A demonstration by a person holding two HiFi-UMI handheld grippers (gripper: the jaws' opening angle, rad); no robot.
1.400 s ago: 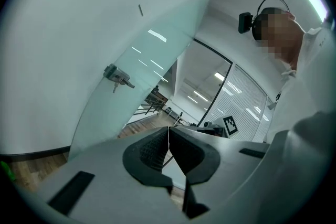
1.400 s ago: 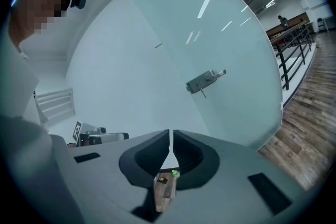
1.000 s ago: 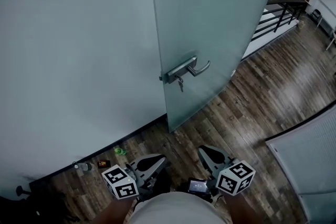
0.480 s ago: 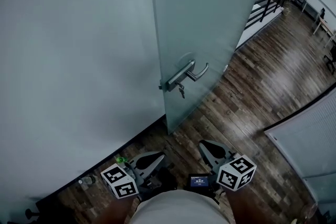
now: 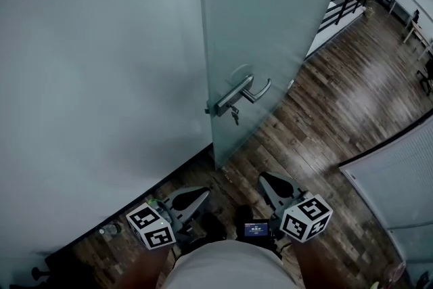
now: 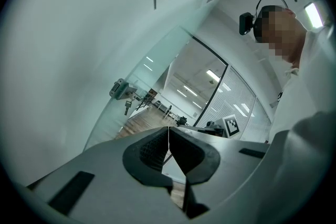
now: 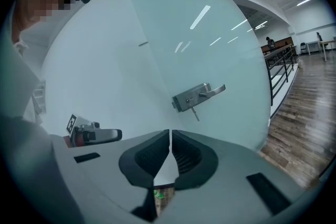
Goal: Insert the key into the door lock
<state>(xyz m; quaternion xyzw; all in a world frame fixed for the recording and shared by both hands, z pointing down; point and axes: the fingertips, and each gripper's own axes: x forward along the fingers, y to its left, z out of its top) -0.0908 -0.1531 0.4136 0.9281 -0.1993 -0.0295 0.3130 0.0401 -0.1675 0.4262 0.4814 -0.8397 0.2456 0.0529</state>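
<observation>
The frosted glass door [image 5: 270, 44] carries a metal lock plate with a lever handle [image 5: 238, 94]. A key [image 5: 234, 116] hangs just under the plate. Both grippers are low near my waist, well short of the door. My left gripper [image 5: 200, 195] is shut and empty, and so is my right gripper [image 5: 265, 179]. In the left gripper view the closed gripper [image 6: 168, 136] points level, with the lock [image 6: 119, 89] and key [image 6: 126, 108] far off to the left. In the right gripper view the gripper [image 7: 170, 136] sits below the lock [image 7: 195, 96] and its dangling key [image 7: 195, 113].
A pale wall [image 5: 95, 78] meets the door on the left. Small litter and a bottle [image 5: 108, 230] lie at its base on the wooden floor [image 5: 325, 112]. A black railing [image 5: 346, 5] stands beyond the door. A partition with blinds [image 5: 399, 193] is on the right.
Both grippers have drifted a little across the floor with the person and stay shut. The key still hangs at the lock.
</observation>
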